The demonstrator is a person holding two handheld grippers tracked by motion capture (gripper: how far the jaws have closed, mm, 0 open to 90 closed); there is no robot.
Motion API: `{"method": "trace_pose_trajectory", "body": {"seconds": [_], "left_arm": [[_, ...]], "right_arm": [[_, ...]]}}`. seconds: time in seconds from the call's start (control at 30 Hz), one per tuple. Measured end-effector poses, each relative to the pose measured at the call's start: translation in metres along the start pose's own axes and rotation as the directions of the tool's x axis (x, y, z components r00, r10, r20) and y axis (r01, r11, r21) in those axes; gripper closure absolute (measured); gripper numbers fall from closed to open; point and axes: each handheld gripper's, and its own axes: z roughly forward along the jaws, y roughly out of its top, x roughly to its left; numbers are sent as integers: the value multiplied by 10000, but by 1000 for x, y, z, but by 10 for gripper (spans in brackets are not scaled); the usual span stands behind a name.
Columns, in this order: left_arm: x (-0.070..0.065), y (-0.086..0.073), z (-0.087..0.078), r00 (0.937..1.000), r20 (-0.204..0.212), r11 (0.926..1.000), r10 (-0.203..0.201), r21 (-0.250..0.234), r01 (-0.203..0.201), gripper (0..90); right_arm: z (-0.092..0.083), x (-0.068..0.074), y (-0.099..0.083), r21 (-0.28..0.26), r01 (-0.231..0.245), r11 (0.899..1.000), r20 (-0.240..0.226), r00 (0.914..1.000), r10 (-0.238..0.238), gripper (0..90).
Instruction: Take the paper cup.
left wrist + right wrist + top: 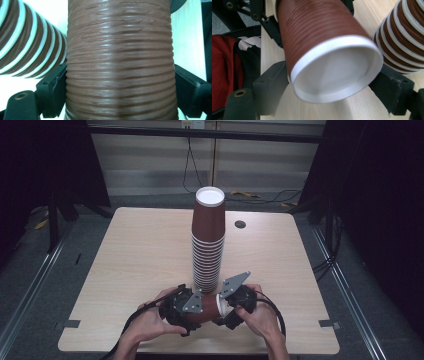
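Dark curtains close off both sides of the room, and between them we look down on a pale wooden table [135, 270] with a cable hanging against the back wall.

Going from the left, our left gripper [181, 309] sits near the front edge, its jaws drawn in narrow against the ribbed wall of a brown paper cup [207, 307] that lies on its side between our hands. In the left gripper view the black jaws press the cup's flanks on either side. To the right, our right gripper [231, 309] meets the cup's white-rimmed mouth; in the right gripper view the jaws [332, 85] stand on both sides of the rim, seemingly touching it, though we cannot tell whether they truly pinch it.

Just behind, touching neither gripper, rises the tall stack of cups [208, 245], upside down, white base on top.

We judge the cup very light and easily crushed: thin paper, stiffened somewhat by its ridges and its rolled rim. The ridges give grip, so slipping seems unlikely; denting is the real danger. We would hold it gently across the body, or near the firmer rim.
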Motion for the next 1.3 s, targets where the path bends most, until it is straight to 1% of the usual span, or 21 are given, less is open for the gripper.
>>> {"method": "trace_pose_trajectory", "body": {"seconds": [0.03, 0.07, 0.1, 0.17, 0.2, 0.27, 0.3, 0.33, 0.4, 0.43, 0.47, 0.53, 0.6, 0.63, 0.67, 0.73, 0.87, 0.93, 1.07, 1.23, 1.3], "left_arm": [[-1, 0, 0, 10000, 20, 10000, 58, 4, -58, 133], [0, 1, 0, 9996, 114, 9995, 277, 120, -278, 133], [0, 1, 1, 9995, 117, 9994, 306, 157, -308, 133], [0, 2, 2, 9997, 100, 9996, 225, 173, -227, 133], [-1, 2, 2, 9998, 151, 9999, 150, 81, -151, 133], [-1, 3, 3, 9996, 169, 9996, 210, 196, -213, 133], [0, 3, 3, 9992, 174, 9990, 355, 281, -360, 133], [0, 3, 2, 9991, 191, 9989, 391, 268, -396, 133], [-2, 4, 3, 9995, 181, 9995, 273, 130, -275, 133], [-1, 4, 2, 9992, 240, 9993, 322, 185, -327, 133], [1, 4, 0, 9980, 220, 9976, 596, 343, -603, 133], [-1, 5, 3, 9995, 238, 9998, 210, -55, -208, 133], [-2, 7, 3, 9992, 245, 9995, 328, -25, -327, 133], [-2, 7, 3, 9990, 326, 9995, 293, -104, -290, 133], [-2, 7, 3, 9991, 322, 9995, 284, -111, -280, 133], [-3, 7, 3, 9992, 272, 9995, 306, -132, -303, 133], [-2, 5, 4, 9987, 420, 9994, 306, -187, -298, 133], [-2, 4, 3, 9986, 467, 9995, 244, -231, -233, 133], [-2, 2, 2, 9981, 519, 9990, 332, -303, -317, 134], [-2, 0, 3, 9987, 481, 9976, 190, -673, -157, 125], [-2, 0, 3, 9985, 495, 9970, 242, -740, -205, 122]], "right_arm": [[0, 0, 1, 33, 1, 10000, -48, 10000, -1, 160], [1, 0, 2, 127, 8, 9999, -140, 9999, -6, 160], [1, 0, 3, 167, 63, 9998, -208, 9998, -59, 158], [4, 0, 5, 272, 4, 9996, -425, 9991, 8, 169], [4, 0, 5, 272, 4, 9996, -425, 9991, 8, 169], [5, 0, 6, 294, 19, 9996, -417, 9991, -7, 164], [6, 0, 6, 303, 58, 9995, -416, 9991, -45, 160], [6, 0, 7, 273, 70, 9996, -450, 9990, -57, 161], [8, 0, 8, 236, 172, 9996, -559, 9983, -159, 158], [7, 0, 8, 260, 109, 9996, -588, 9982, -93, 155], [8, 0, 8, 217, 165, 9996, -655, 9977, -150, 167], [8, -1, 8, 89, 115, 9999, -734, 9972, -108, 159], [8, 0, 9, -60, 129, 9999, -735, 9972, -133, 151], [7, 1, 10, -112, 129, 9999, -823, 9965, -138, 155], [6, 2, 10, -53, 109, 9999, -716, 9974, -113, 160], [7, 1, 9, -43, 150, 9999, -782, 9968, -153, 170], [9, -1, 9, 86, 118, 9999, -925, 9957, -109, 178], [8, -1, 8, 164, -29, 9999, -1016, 9948, 46, 180], [9, -1, 9, 33, 69, 10000, -1103, 9939, -65, 189], [6, -1, 9, 12, 175, 9998, -1073, 9941, -173, 198], [5, -1, 9, -41, 216, 9998, -1025, 9945, -219, 200]]}}
